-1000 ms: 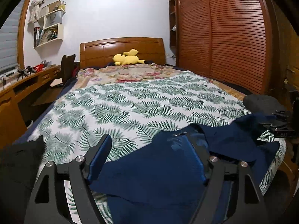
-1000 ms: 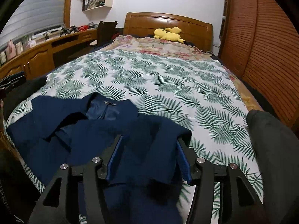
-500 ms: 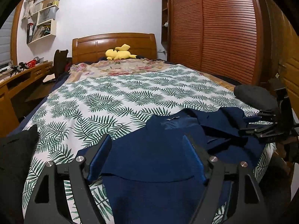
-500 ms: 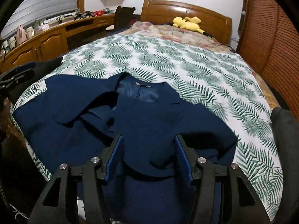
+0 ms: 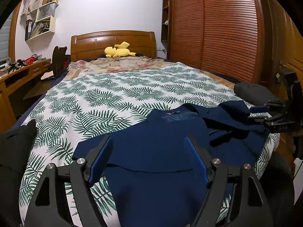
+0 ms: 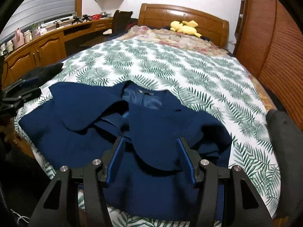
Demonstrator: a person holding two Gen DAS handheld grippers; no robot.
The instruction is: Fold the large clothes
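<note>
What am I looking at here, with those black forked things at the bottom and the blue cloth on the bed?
There is no robot. A person holds a black two-finger gripper in each hand, each carrying a wide-angle camera that looks along its fingers. One picture comes from the left gripper, the other from the right gripper; each also shows the other gripper at its edge. On the leaf-patterned bed cover lies a rumpled navy blue jacket, collar toward the wooden headboard, where a yellow plush toy rests. Both grippers hover over the jacket with jaws apart, holding nothing.
</note>
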